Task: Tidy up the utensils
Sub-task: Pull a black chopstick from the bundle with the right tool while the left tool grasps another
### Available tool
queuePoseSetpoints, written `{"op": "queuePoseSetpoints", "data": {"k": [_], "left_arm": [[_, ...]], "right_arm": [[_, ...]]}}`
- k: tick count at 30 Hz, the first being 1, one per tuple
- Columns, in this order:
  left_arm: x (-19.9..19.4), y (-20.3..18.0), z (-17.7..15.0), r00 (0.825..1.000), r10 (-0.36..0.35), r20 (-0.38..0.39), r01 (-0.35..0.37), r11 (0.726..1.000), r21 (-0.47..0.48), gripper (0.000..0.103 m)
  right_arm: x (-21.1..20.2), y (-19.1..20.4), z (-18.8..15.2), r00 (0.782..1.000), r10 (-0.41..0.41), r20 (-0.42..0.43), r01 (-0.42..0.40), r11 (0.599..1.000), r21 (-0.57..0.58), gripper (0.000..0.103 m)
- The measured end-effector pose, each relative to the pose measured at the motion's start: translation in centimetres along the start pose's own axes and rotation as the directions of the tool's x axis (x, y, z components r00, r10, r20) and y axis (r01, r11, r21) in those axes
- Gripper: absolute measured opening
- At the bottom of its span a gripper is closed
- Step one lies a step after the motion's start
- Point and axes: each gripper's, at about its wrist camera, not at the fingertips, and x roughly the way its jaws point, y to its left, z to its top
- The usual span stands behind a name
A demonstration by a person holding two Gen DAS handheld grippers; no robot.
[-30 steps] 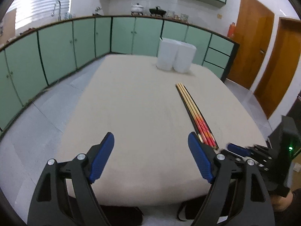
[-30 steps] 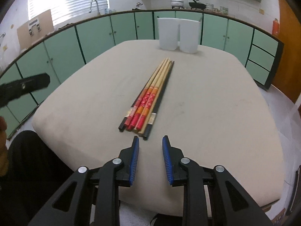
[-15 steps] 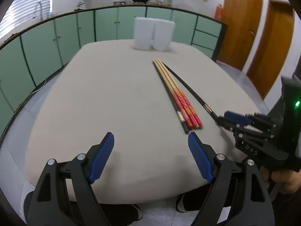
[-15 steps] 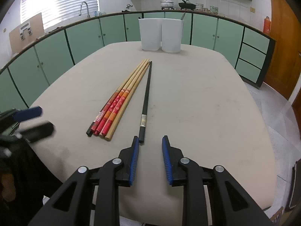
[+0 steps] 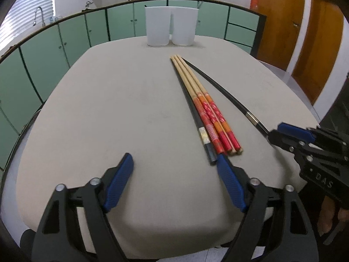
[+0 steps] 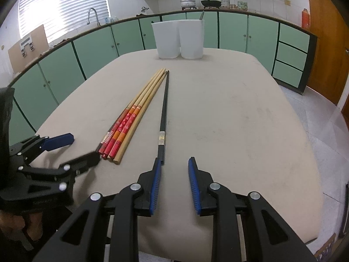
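A bundle of chopsticks, wooden ones with red and orange handles plus a black one, lies on the beige table. One black chopstick lies apart, angled away from the bundle. My left gripper is closing, with only table between its jaws; its right fingertip touches the bundle's near ends. My right gripper stands narrowly open, the lone black chopstick's near end at its left fingertip, unpressed.
Two white tubs stand side by side at the table's far end; a grey handle sticks out of the right one. Green cabinets ring the room and wooden doors are to the right. A hand holds the left gripper.
The lone black chopstick swung away from the bundle. My left gripper came down and rightward to the bundle's near ends, and its jaws narrowed. The right gripper shifted slightly.
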Motion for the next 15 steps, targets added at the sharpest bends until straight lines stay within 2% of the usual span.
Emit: {"op": "queuePoseSetpoints", "data": {"k": [3, 10, 11, 12, 13, 14, 15], "left_arm": [[-0.2, 0.4, 0.1, 1.000, -0.001, 0.005, 0.001, 1.000, -0.008, 0.061], [0.7, 0.0, 0.7, 0.999, -0.003, 0.033, 0.003, 1.000, 0.012, 0.063], [0.8, 0.1, 0.8, 0.999, -0.002, 0.038, 0.002, 1.000, 0.004, 0.055], [0.8, 0.2, 0.9, 0.999, -0.007, 0.044, 0.007, 1.000, -0.009, 0.040], [1.0, 0.6, 1.1, 0.999, -0.009, 0.049, 0.011, 0.999, -0.031, 0.032], [1.0, 0.9, 1.3, 0.999, -0.013, 0.051, 0.015, 0.999, -0.047, 0.015], [1.0, 1.3, 1.3, 0.998, -0.019, 0.055, 0.022, 0.997, -0.069, 0.007]], "right_arm": [[-0.2, 0.5, -0.1, 1.000, 0.013, 0.006, -0.013, 1.000, -0.018, 0.026], [1.3, 1.6, 0.5, 1.000, -0.016, 0.015, 0.017, 0.998, -0.057, 0.025], [1.5, 1.7, 0.7, 0.999, -0.027, 0.019, 0.028, 0.998, -0.055, 0.025], [1.7, 1.7, 0.8, 0.999, -0.044, 0.026, 0.046, 0.998, -0.046, 0.022], [1.8, 1.6, 0.9, 0.998, -0.059, 0.030, 0.060, 0.998, -0.036, 0.014], [1.9, 1.5, 0.9, 0.996, -0.080, 0.036, 0.080, 0.997, -0.019, 0.011], [1.8, 1.4, 0.9, 0.995, -0.091, 0.040, 0.092, 0.996, -0.007, 0.008]]}}
